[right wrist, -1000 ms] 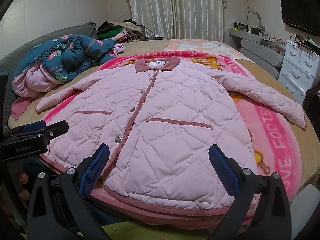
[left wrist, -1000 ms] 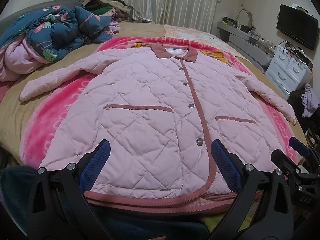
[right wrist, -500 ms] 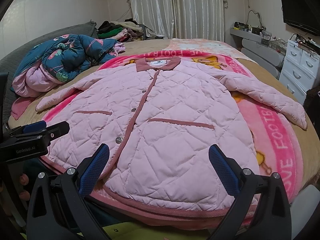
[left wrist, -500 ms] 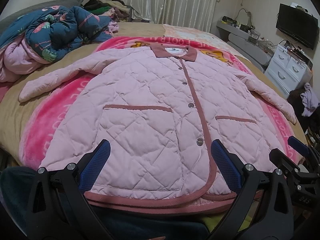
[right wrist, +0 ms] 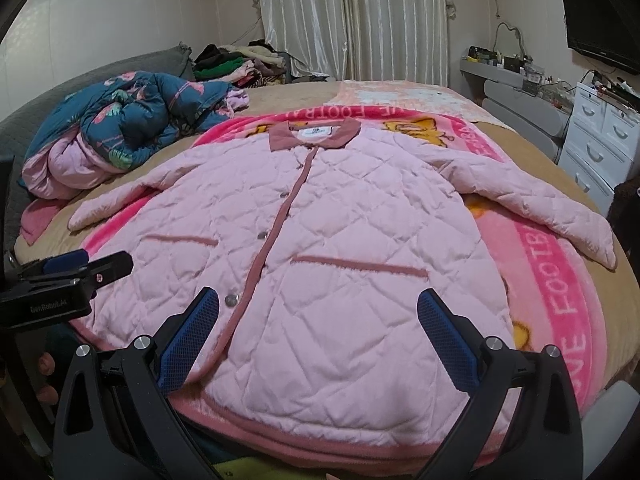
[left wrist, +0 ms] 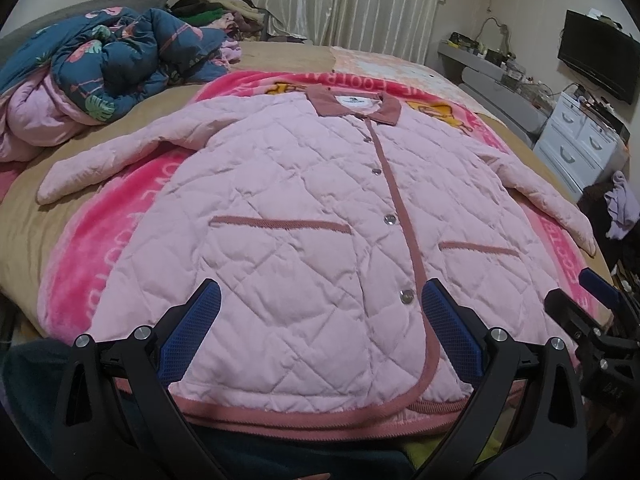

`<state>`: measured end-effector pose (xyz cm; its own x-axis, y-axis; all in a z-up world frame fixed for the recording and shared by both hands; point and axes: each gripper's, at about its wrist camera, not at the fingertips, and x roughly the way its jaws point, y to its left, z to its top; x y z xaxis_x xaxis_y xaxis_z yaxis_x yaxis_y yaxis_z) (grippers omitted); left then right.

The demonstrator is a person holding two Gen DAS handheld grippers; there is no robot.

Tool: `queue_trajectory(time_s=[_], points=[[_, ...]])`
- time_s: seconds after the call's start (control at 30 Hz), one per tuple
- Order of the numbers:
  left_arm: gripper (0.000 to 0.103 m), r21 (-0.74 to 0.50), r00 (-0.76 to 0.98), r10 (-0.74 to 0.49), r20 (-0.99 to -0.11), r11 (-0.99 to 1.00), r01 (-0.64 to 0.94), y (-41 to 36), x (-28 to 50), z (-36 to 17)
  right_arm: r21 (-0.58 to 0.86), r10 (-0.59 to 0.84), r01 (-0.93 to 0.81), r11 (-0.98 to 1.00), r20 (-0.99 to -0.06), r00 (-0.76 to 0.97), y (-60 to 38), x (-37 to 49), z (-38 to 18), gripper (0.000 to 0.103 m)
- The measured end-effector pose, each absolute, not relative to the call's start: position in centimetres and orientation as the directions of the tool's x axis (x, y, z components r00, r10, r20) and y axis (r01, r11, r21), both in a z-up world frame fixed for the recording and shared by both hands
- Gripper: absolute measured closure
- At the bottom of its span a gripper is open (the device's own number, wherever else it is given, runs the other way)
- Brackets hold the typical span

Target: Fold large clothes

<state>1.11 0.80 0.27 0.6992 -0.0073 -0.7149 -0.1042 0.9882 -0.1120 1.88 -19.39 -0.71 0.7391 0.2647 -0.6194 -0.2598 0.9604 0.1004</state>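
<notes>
A pink quilted jacket (left wrist: 304, 216) (right wrist: 340, 240) with dusty-rose trim and collar lies flat, buttoned, front up on a bright pink blanket (left wrist: 96, 256), both sleeves spread out to the sides. My left gripper (left wrist: 320, 312) hovers open over the hem's left half, nothing between its blue pads. My right gripper (right wrist: 318, 320) hovers open above the hem's right half, also holding nothing. Each gripper shows at the edge of the other's view.
A crumpled blue flamingo-print quilt (left wrist: 112, 60) lies on the tan bed (left wrist: 20, 224) at far left, more clothes (right wrist: 228, 64) piled behind it. White drawers (right wrist: 600, 136), a shelf and a wall TV (left wrist: 596, 64) stand on the right.
Both views have shifted very slightly; the jacket lies as before and both grippers stay open.
</notes>
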Motion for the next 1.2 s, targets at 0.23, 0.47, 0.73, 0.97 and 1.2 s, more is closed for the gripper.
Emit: queue_trajectory(time_s=[0.23, 0.47, 0.73, 0.97, 1.2], points=[[0.009, -0.12, 0.695, -0.003, -0.719, 0.985, -0.12, 1.6, 3.1, 1.1, 0.1, 0.256, -0.246, 0.964, -0.601, 0.757, -19.7, 4.7, 0.8, 0.004], [0.009, -0.133, 0.68, -0.003, -0.734, 0.981, -0.14, 1.9, 5.9, 1.8, 0.095, 0.248, -0.239, 0.966, -0.589, 0.769, -19.9, 8.1, 2.2, 0.004], [0.009, -0.131, 0.683, -0.009, -0.73, 0.983, -0.128, 1.4, 9.7, 3.2, 0.108, 0.251, -0.233, 0.966, -0.591, 0.767, -20.4, 12.0, 2.6, 0.004], [0.009, -0.135, 0.666, -0.044, -0.745, 0.987, -0.086, -0.1, 13.8, 3.7, 0.123, 0.239, -0.206, 0.971, -0.598, 0.765, -21.6, 15.4, 2.7, 0.004], [0.009, -0.156, 0.654, -0.075, -0.753, 0.985, -0.067, -1.4, 17.8, 3.9, 0.15, 0.21, -0.149, 0.977, -0.604, 0.769, -23.8, 18.7, 2.4, 0.004]])
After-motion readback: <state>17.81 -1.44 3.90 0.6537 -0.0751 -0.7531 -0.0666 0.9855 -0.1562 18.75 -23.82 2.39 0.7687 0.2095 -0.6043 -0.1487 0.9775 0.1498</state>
